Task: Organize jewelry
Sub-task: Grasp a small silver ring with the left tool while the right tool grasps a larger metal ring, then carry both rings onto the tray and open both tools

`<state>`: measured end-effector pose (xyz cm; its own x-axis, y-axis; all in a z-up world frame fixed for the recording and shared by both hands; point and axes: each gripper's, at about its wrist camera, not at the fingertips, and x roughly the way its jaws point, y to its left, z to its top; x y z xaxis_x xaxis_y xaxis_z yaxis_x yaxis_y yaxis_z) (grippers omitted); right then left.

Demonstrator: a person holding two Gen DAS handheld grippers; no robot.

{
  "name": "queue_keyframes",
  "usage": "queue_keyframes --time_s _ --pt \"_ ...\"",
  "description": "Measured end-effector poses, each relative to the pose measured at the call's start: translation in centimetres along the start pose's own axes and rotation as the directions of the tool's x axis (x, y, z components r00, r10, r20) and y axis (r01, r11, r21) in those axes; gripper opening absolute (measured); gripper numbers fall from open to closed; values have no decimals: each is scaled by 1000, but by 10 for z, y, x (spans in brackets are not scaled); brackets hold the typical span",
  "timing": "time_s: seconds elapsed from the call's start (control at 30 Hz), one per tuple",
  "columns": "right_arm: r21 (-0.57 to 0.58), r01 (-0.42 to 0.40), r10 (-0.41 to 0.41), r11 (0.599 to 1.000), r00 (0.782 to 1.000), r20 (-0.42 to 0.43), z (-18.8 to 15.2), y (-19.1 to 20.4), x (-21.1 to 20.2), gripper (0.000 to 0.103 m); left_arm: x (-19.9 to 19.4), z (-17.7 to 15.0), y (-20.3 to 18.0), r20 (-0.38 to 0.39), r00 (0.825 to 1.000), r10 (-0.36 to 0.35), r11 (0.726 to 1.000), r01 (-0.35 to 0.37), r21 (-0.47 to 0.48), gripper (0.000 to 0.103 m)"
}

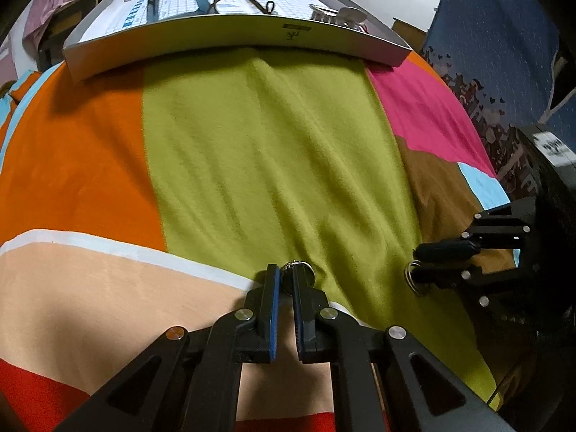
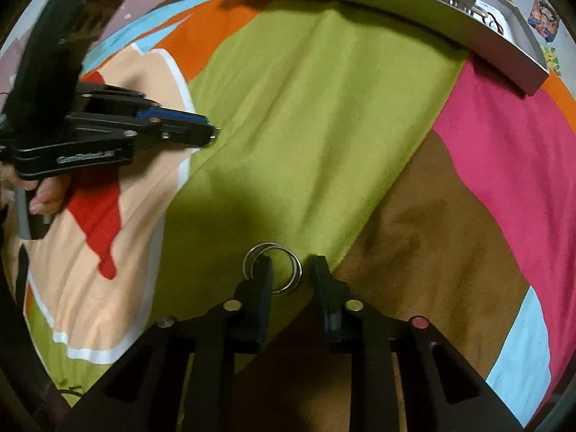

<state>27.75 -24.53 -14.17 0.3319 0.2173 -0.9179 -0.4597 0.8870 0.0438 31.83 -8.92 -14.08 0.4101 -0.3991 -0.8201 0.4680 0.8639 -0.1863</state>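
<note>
Rings [image 2: 272,268] are straddled by the open right gripper [image 2: 289,270] at six o'clock; a small metal charm [image 1: 292,276] is pinched by the left gripper [image 1: 285,278].

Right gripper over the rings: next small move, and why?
Probably close the right gripper on the silver rings. They lie on the green blanket with one finger through them and the other apart, so nothing is clamped. The left gripper already pinches a small metal charm, and the tray sits further ahead.
</note>
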Motion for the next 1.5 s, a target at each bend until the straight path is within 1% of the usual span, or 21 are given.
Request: queue_keyframes --time_s 0.1,0.23,0.33,0.4,0.5,0.57,0.7,0.73,0.87,1.0,1.07,1.17,1.33,1.43,1.5 --pt "51 1 -1 999 1000 -1 3 -2 4 13 -1 -1 -2 -1 1000 12 1000 -12 15 7" --pt "62 22 -22 998 1000 7 7 1 7 4 -2 1 -6 2 999 33 999 -33 13 7" --pt "81 13 -16 997 999 32 10 4 9 4 -4 1 -10 8 999 44 999 -44 11 7" --pt "109 -5 -1 994 998 55 13 -2 9 4 -4 1 -12 13 999 52 999 -52 15 7" --pt "143 -13 -3 990 994 108 16 -10 2 4 -6 1 -14 20 999 46 999 -46 14 7" --pt "154 -11 -13 988 989 148 17 -13 -5 4 -8 1 -14 26 999 44 999 -44 16 7" --pt "187 -33 -10 982 975 223 16 -21 -15 4 -11 2 -14 38 999 36 999 -36 16 7" --pt "191 -37 -10 981 972 236 14 -29 -16 4 -12 1 -13 42 998 35 999 -36 14 7" --pt "198 -35 -20 980 964 266 19 -28 -16 4 -20 1 -10 74 997 25 1000 -25 -7 7" --pt "214 -32 -32 976 957 288 11 -37 -18 4 -30 3 -8 118 993 18 999 -14 -35 7" --pt "223 -34 -39 974 948 315 11 -36 -22 4 -34 6 -6 138 990 19 999 -12 -48 7" --pt "239 -48 -44 970 929 367 9 -42 -33 3 -36 12 -8 144 990 -8 996 21 -87 7" --pt "264 -70 -57 962 894 444 13 -51 -52 4 -47 28 -11 182 983 10 994 10 -107 7" --pt "272 -69 -80 960 861 502 26 -54 -64 4 -57 51 -12 238 971 37 992 -7 -126 7" --pt "273 -77 -85 959 841 535 35 -58 -71 4 -65 72 -12 287 956 53 989 -11 -145 7"
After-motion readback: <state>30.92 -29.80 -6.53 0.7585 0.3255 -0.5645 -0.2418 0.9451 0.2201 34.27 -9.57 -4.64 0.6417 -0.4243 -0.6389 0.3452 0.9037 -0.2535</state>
